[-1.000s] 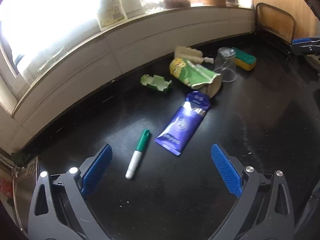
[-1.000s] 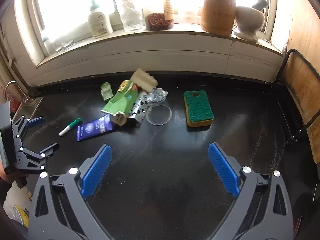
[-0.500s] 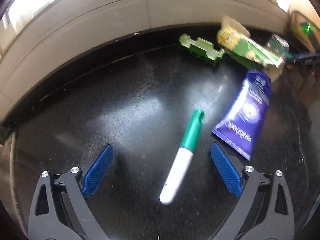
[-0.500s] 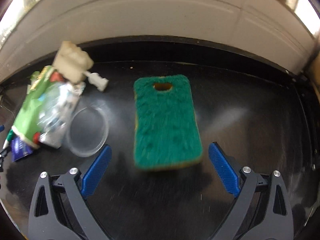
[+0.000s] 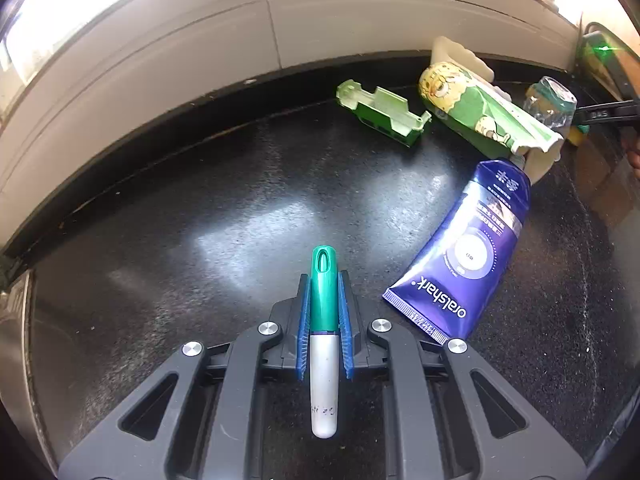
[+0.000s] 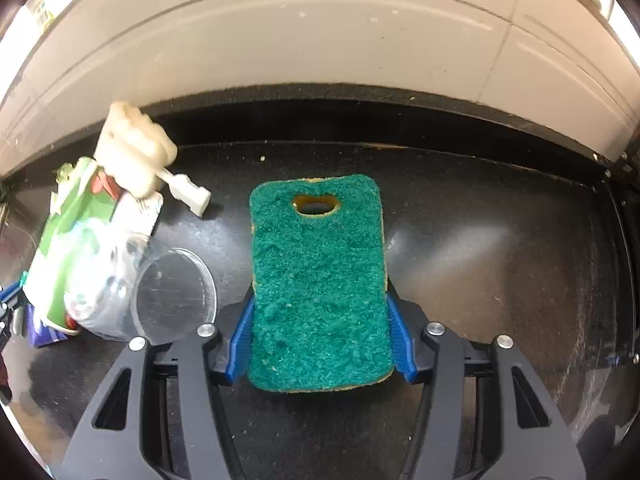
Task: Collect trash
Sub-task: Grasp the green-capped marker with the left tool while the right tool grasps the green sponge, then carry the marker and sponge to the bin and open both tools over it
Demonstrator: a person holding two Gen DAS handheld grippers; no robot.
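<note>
My left gripper (image 5: 324,320) is shut on a green-capped white marker (image 5: 323,332), its blue pads pressed on both sides of the cap, low over the black counter (image 5: 200,240). My right gripper (image 6: 320,328) is shut on a green scouring sponge (image 6: 320,280) with a hole near its far end; the pads press its long sides. A purple oralshark tube (image 5: 468,252), a green snack bag (image 5: 480,112) and a small torn green carton (image 5: 380,114) lie on the counter beyond the left gripper.
A clear glass (image 6: 160,292) lies on its side left of the sponge, against the snack bag (image 6: 68,248). A cream brush head (image 6: 140,160) rests behind them. The white tiled wall (image 6: 320,60) runs close behind. A steel sink edge (image 5: 16,320) is at far left.
Both grippers moved down and forward to the counter and shut. The left closed on the marker, the right closed on the sponge; both were open before.
</note>
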